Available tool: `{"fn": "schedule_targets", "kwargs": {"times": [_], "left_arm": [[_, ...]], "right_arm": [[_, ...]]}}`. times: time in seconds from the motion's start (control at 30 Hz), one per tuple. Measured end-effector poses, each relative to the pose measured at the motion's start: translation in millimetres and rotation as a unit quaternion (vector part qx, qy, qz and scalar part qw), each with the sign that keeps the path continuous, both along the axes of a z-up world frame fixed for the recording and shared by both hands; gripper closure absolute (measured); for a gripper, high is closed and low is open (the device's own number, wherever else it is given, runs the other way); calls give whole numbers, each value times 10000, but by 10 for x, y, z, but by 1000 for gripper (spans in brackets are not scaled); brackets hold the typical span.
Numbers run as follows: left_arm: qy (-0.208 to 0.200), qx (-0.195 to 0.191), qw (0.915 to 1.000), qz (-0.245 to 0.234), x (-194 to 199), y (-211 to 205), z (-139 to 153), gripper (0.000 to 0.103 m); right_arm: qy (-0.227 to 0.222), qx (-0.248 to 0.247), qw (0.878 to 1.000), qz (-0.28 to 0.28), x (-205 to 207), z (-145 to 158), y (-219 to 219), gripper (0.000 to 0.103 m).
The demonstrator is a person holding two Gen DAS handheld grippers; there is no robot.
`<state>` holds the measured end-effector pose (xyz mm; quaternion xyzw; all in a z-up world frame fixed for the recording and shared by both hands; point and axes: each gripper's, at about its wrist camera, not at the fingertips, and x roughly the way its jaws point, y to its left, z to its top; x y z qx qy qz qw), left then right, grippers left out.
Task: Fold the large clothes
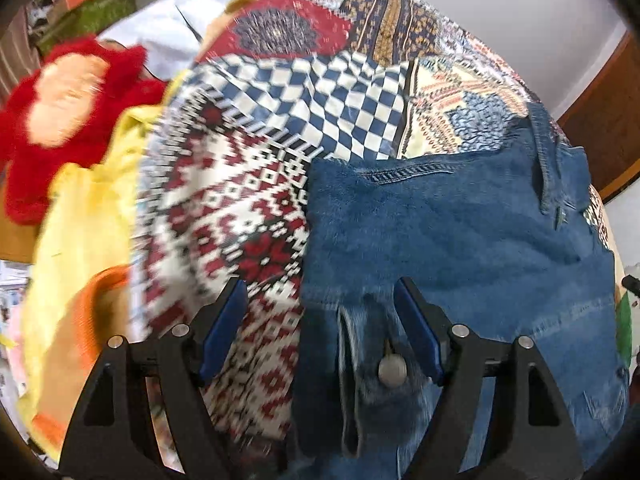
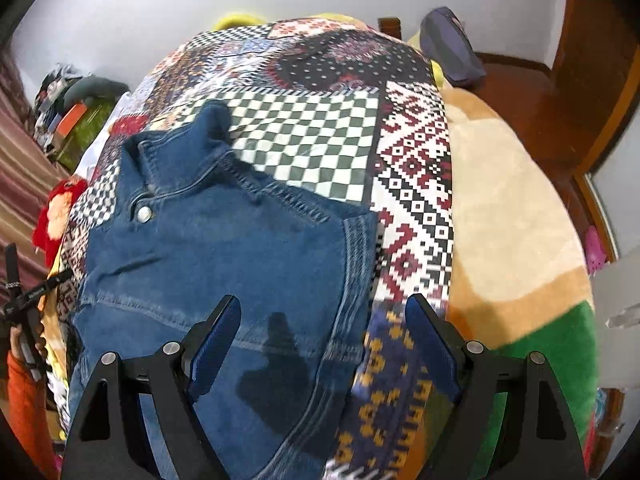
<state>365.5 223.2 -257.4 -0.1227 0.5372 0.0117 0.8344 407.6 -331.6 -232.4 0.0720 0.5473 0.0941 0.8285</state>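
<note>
Jeans (image 2: 224, 264): lying flat on the patchwork bedspread (image 2: 320, 128)
Left gripper (image 1: 320, 328): jaws apart over the jeans' button (image 1: 392, 370)
Right gripper (image 2: 322, 344): jaws apart over the jeans' edge

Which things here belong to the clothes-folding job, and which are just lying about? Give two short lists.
Belongs to the job:
- denim garment
- left gripper, open
- right gripper, open

Just lying about:
- patchwork bedspread under the garment
- red plush toy
- yellow cloth
- dark cushion
- tan and green blanket
</note>
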Motion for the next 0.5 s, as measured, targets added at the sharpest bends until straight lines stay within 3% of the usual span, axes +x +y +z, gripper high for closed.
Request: {"fn": "schedule_targets", "kwargs": {"times": [0.1, 0.17, 0.23, 0.27, 0.37, 0.5], "left_arm": [[127, -218, 9997, -33, 161, -29, -195, 36], [211, -378, 9990, -60, 236, -40, -288, 50], [155, -435, 9989, -40, 283, -54, -325, 50], [79, -465, 9989, -62, 292, -59, -315, 55], [8, -529, 9986, 71, 352, -17, -313, 74], [20, -737, 9967, 338, 409, 101, -323, 94]], "right_arm": [[206, 346, 9990, -191, 147, -189, -94, 23], [321, 554, 9975, -283, 207, -303, -151, 37], [358, 709, 9962, -354, 258, -391, -176, 43], [316, 761, 9959, -371, 274, -406, -180, 44], [268, 856, 9958, -165, 317, -427, -109, 70], [130, 541, 9983, 159, 343, -404, 31, 86]]}}
